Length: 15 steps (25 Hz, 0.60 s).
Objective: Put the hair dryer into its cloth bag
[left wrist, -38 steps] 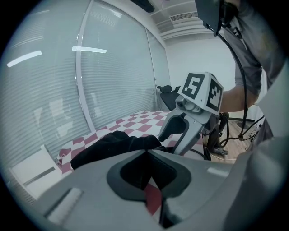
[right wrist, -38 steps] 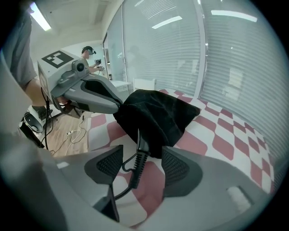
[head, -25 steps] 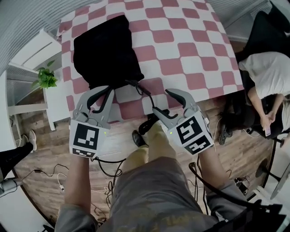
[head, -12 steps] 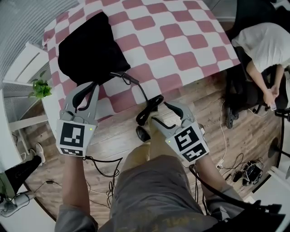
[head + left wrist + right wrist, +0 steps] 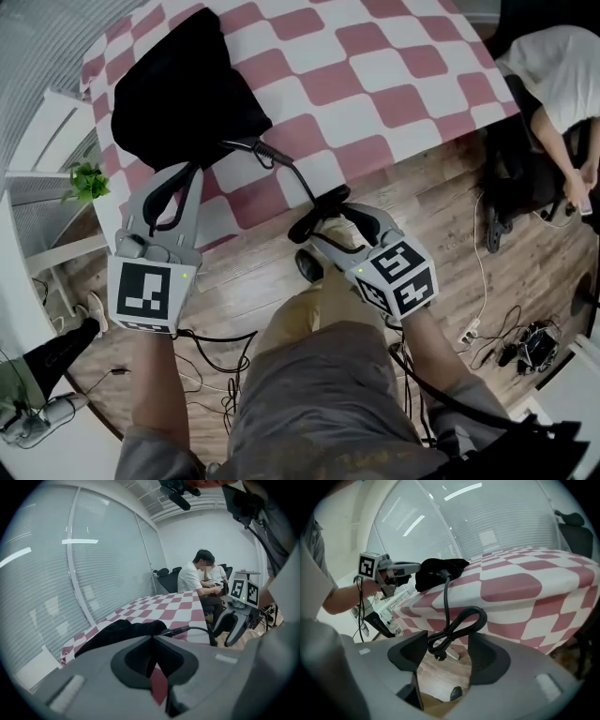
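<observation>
Right gripper (image 5: 317,225) hung released at centre, jaws just widened, left gripper (image 5: 178,178) clenched at left; checkered table (image 5: 375,84) filled the top, cloth bag (image 5: 183,89) upper left apparently hid the dryer, cord bundle (image 5: 459,625) dangled between right jaws, so a yank risked dragging bag off.

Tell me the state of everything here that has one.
Cloth bag: lying on the table, cord coming out of it.
Cord: bundled, hanging off the table edge.
Left gripper: shut, tips at the bag.
Right gripper: open, just opened wider, cord bundle between jaws, ungripped.
</observation>
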Each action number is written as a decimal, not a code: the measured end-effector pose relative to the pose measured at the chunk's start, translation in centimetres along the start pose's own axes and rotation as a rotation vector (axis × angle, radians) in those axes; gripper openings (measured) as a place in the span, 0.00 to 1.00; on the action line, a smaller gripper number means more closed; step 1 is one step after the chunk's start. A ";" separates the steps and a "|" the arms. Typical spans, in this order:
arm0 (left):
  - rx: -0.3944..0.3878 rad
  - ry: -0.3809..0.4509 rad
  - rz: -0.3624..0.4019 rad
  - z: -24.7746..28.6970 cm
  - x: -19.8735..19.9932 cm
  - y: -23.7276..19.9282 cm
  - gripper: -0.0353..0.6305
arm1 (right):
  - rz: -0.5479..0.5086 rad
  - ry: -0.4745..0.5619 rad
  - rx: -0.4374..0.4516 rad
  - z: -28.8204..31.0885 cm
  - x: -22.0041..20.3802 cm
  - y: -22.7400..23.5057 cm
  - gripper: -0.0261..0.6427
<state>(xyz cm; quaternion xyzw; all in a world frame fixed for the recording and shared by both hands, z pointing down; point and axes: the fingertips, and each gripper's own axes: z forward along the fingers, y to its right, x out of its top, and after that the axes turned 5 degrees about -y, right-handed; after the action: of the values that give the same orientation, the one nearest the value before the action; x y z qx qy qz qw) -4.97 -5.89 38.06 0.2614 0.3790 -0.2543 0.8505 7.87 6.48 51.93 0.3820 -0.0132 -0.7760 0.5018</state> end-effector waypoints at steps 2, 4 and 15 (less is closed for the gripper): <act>-0.002 -0.001 0.003 0.1 0.1 0.0 0.07 | 0.039 -0.002 0.012 0.4 -0.2 0.4 0.48; -0.004 -0.005 0.004 0.1 0.2 0.0 0.07 | 0.057 -0.021 0.006 0.7 -0.7 1.0 0.50; -0.012 -0.010 0.002 0.1 0.0 -0.2 0.07 | 0.102 0.020 0.027 2.0 -0.5 2.6 0.44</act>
<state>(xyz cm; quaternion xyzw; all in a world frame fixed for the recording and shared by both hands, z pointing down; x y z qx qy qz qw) -5.00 -6.09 38.09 0.2553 0.3760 -0.2523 0.8543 8.78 4.91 54.66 0.3951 -0.0379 -0.7453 0.5357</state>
